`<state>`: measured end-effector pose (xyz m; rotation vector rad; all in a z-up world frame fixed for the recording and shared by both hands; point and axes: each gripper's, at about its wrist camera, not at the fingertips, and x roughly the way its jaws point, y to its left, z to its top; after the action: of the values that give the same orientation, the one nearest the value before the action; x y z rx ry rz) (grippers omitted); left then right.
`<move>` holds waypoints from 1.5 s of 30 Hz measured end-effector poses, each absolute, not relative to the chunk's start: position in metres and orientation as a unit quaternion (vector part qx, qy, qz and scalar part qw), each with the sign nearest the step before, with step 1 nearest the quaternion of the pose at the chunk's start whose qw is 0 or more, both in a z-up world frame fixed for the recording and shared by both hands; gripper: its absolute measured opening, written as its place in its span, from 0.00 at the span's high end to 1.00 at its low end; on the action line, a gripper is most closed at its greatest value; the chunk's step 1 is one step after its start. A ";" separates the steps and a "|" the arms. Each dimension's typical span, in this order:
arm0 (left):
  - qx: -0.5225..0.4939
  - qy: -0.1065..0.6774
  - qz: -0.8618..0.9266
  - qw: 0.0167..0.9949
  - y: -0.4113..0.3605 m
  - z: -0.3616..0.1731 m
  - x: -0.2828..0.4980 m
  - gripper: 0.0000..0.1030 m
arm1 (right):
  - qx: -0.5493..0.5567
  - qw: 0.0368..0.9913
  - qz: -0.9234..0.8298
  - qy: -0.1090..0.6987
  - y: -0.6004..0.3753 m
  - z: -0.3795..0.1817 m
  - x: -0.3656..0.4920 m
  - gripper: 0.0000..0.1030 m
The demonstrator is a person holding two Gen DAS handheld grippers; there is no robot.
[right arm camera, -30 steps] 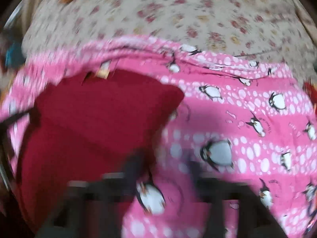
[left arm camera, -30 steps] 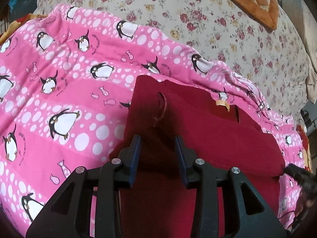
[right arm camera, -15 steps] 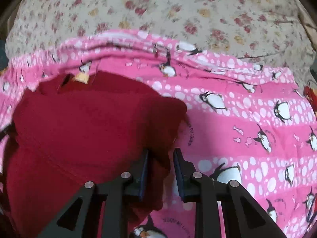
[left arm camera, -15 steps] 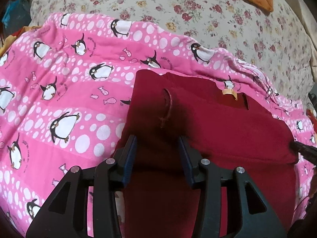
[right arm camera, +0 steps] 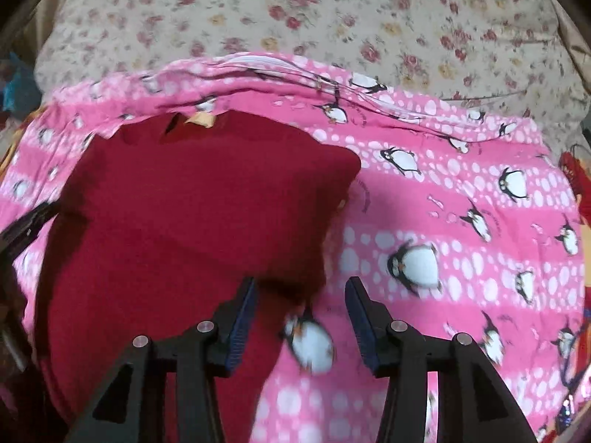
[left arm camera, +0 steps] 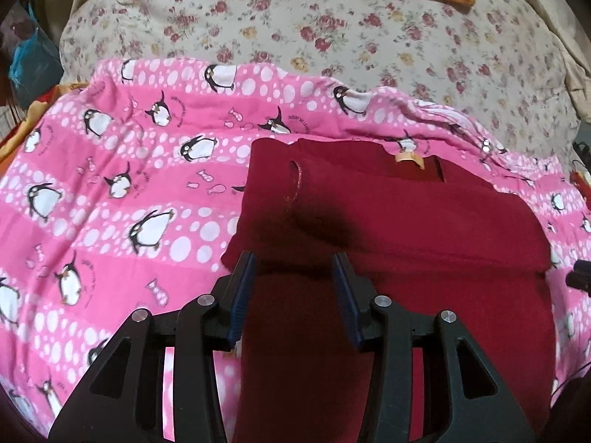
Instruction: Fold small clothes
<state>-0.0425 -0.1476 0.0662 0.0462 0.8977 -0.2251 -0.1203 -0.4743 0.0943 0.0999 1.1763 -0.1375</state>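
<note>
A floral bedspread (left arm camera: 369,37) covers the bed, with a pink penguin blanket (left arm camera: 110,184) spread over it. A dark red garment (left arm camera: 406,221), partly folded with its tag (left arm camera: 408,157) at the far edge, lies on the blanket. The left gripper (left arm camera: 293,284) hovers over the garment's left edge, its 2 fingers apart and empty. The right gripper (right arm camera: 301,310) has just been opening; nothing is pinched between its fingers.

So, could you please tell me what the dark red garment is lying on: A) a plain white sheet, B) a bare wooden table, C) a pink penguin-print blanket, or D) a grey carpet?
C: the dark red garment rests on the pink penguin-print blanket, which shows around its edges.
</note>
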 end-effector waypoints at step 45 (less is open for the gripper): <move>0.012 0.547 -0.183 0.817 -0.064 0.019 -0.236 0.59 | 0.103 0.791 0.129 0.589 -0.389 0.036 -0.299 0.25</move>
<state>-0.2362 -0.0644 0.0189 0.0265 1.1651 -0.3906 -0.2988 -0.3890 0.0360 0.2219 1.2666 0.2772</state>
